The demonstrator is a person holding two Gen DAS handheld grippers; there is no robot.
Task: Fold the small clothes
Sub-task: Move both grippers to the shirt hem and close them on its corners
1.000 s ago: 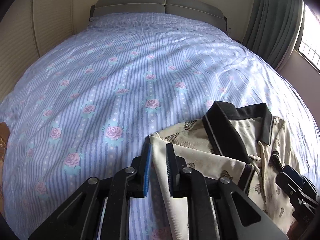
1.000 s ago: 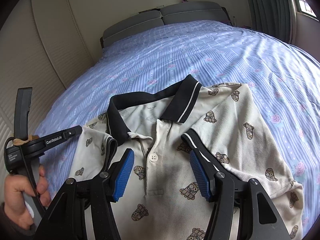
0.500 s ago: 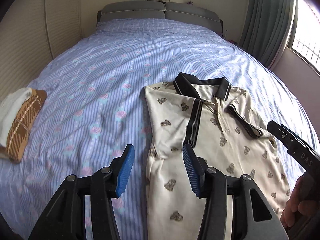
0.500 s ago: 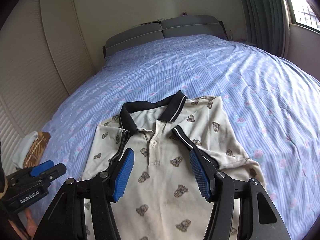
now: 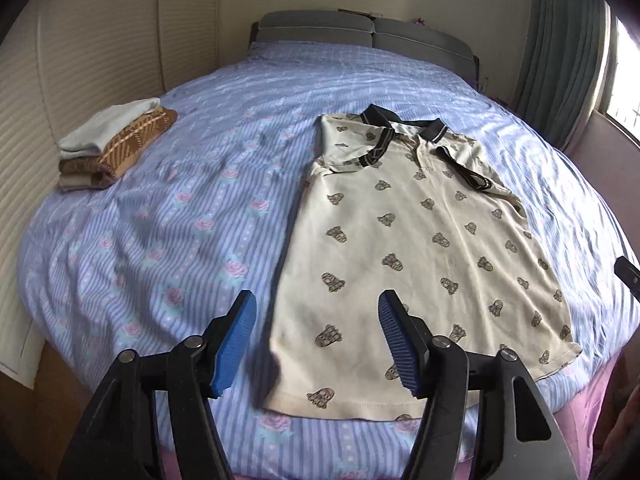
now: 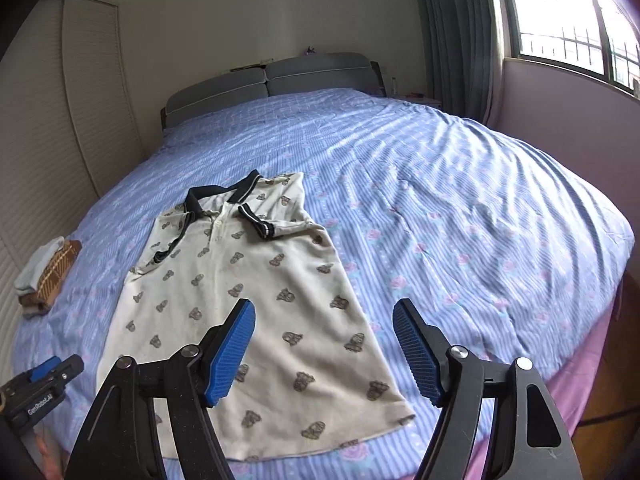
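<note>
1. Polo shirt (image 5: 404, 240), cream with a small dark print and a dark collar. We find it lying face up on the bed (image 5: 160, 240), right of centre in the left wrist view and left of centre in the right wrist view. Collar toward the headboard (image 5: 360, 36), hem near the foot edge at the bottom of the frame.

2. Sleeves of the shirt: both already turned in over the chest, their dark cuffs lying just below the collar. We judge the side folds done.

3. Body of the shirt: one long flat panel, not yet doubled over. We judge the hem-to-collar fold still to come, then stacking.

4. Folded pile (image 5: 112, 148), a pale item on a brown checked one, upper left in the left wrist view, well apart from the shirt. We take it as finished work.

5. Left tool (image 5: 316, 340): jaws spread and opening, nothing pinched. It hovers over the lower left corner of the hem.

6. Right tool (image 6: 324, 352): jaws spread and opening, nothing between the pads. It hovers over the lower right corner of the hem.

7. Whether further clothes wait outside the frames, we cannot tell.
</note>
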